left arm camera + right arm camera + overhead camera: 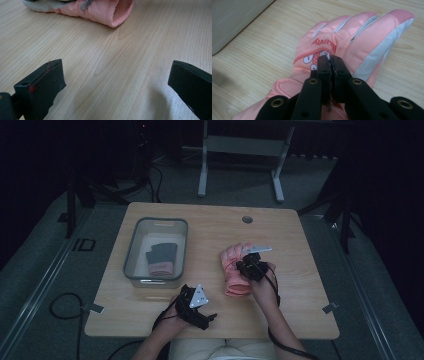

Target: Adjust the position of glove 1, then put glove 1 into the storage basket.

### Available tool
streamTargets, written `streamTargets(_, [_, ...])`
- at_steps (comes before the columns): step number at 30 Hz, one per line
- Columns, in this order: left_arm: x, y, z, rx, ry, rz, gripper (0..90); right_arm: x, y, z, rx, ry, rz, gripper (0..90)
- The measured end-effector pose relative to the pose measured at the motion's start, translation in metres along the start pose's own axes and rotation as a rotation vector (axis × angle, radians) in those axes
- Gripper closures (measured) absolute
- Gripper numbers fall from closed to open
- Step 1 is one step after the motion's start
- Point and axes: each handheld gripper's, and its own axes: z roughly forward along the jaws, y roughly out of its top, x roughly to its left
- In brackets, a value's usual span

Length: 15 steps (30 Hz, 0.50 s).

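A pink glove with white side panels and a cartoon print lies flat on the wooden table, fingers pointing away from me. My right gripper is over the back of the glove; in the right gripper view its jaws are shut together with their tips down on the glove. I cannot tell whether fabric is pinched between them. My left gripper rests near the table's front edge, open and empty, facing the glove's cuff.
A clear plastic bin stands on the left half of the table with a black glove inside; its wall is close to the pink glove's left. A round cable hole is near the far edge.
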Motion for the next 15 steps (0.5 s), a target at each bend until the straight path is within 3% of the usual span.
streamTargets(7, [0.0, 0.0, 0.0, 0.001, -0.002, -0.005, 0.2, 0.0, 0.007, -0.01, -0.019, 0.02, -0.009, 70.4])
streamTargets(9, [0.001, 0.0, 0.0, 0.006, -0.002, -0.005, 0.2, 0.0, 0.014, -0.025, -0.066, 0.038, -0.008, 63.6])
streamTargets(15, [0.001, 0.0, 0.0, 0.005, -0.001, -0.006, 0.3, -0.01, 0.021, -0.044, -0.092, 0.061, -0.006, 59.4])
